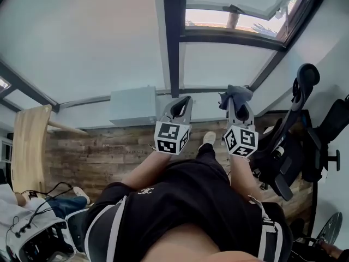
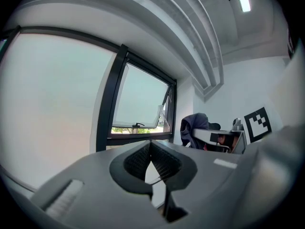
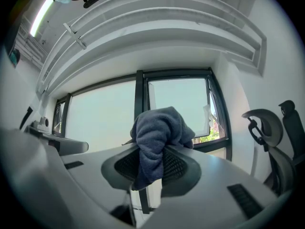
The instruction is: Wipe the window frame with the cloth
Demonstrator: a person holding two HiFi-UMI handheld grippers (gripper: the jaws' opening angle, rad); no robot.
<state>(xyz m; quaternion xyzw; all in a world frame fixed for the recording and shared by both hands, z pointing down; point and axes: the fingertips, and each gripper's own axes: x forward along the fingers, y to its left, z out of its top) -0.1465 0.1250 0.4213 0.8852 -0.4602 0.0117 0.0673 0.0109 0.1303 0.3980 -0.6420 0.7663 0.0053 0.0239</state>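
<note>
Right gripper (image 3: 151,152) has its jaws clamped on a blue-grey cloth (image 3: 157,135). The cloth bunches above the ribbed pads and a tail hangs down between them. Left gripper (image 2: 151,151) has its jaws closed tip to tip with nothing between them.

In the head view the two grippers sit side by side, left (image 1: 180,106) and right (image 1: 239,106), raised toward the window. Each carries a cube with black-and-white square markers (image 1: 240,141). The cloth (image 1: 235,95) sits just right of the dark vertical post of the window frame (image 1: 173,37), near the lower horizontal bar. Whether it touches the frame cannot be told. In the left gripper view it shows against the white wall, apart from the glass.

Up and to the right, a hinged sash (image 1: 240,16) stands ajar. A black office chair (image 1: 297,141) crowds the right side, close to the right gripper. Left of the post the pane is broad, with a white box unit (image 1: 133,105) below it above the wood-plank floor (image 1: 98,152).
</note>
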